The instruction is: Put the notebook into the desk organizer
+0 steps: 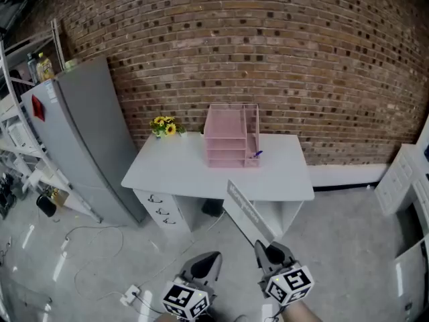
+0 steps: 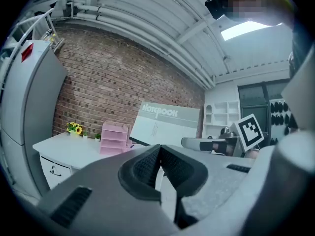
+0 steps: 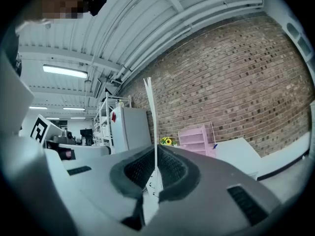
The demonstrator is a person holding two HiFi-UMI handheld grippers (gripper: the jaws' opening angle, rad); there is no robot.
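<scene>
A pink mesh desk organizer (image 1: 231, 137) stands at the back middle of a white desk (image 1: 167, 166) against the brick wall. My right gripper (image 1: 260, 247) is low in the head view, well short of the desk, shut on a grey notebook (image 1: 247, 213) that slants up and left from its jaws. In the right gripper view the notebook (image 3: 150, 117) shows edge-on, pinched between the pads of the right gripper (image 3: 156, 154), with the organizer (image 3: 196, 139) far ahead. My left gripper (image 1: 213, 255) is beside it, shut and holding nothing. Its own view shows the left gripper (image 2: 158, 149), the notebook's cover (image 2: 167, 124) and the organizer (image 2: 114, 139).
A grey fridge (image 1: 80, 139) stands left of the desk, with metal shelving (image 1: 17, 133) beyond it. Small sunflowers (image 1: 166, 126) sit on the desk's back left corner. Drawers (image 1: 161, 210) hang under the desk. A power strip (image 1: 131, 294) and cable lie on the floor; a white cabinet (image 1: 402, 173) is at right.
</scene>
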